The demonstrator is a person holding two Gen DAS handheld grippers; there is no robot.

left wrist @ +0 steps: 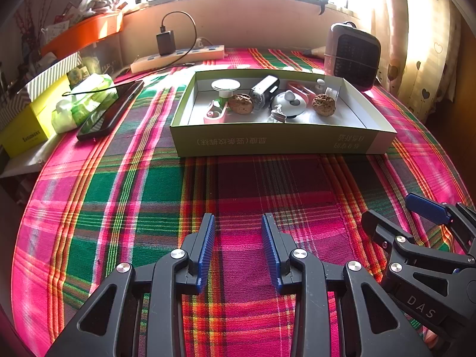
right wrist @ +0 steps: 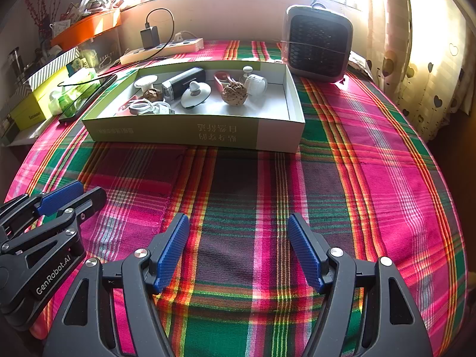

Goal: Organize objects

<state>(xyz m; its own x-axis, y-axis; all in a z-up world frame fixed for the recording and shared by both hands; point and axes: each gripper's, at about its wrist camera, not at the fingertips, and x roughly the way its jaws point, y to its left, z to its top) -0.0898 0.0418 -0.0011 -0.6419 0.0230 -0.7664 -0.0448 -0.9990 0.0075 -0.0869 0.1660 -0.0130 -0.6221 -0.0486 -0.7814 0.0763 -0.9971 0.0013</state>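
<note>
A shallow green-and-white cardboard box stands on the plaid tablecloth ahead of both grippers. Inside lie two brown walnuts, a small silver-black camcorder, a white round lid with a knob, pink items, a white coiled cable and other small white pieces. My left gripper is open and empty, low over the cloth. My right gripper is open and empty beside it, also short of the box.
A grey fan heater stands behind the box at the right. A power strip with a charger lies at the back. A black phone, green tissue pack and yellow box sit left.
</note>
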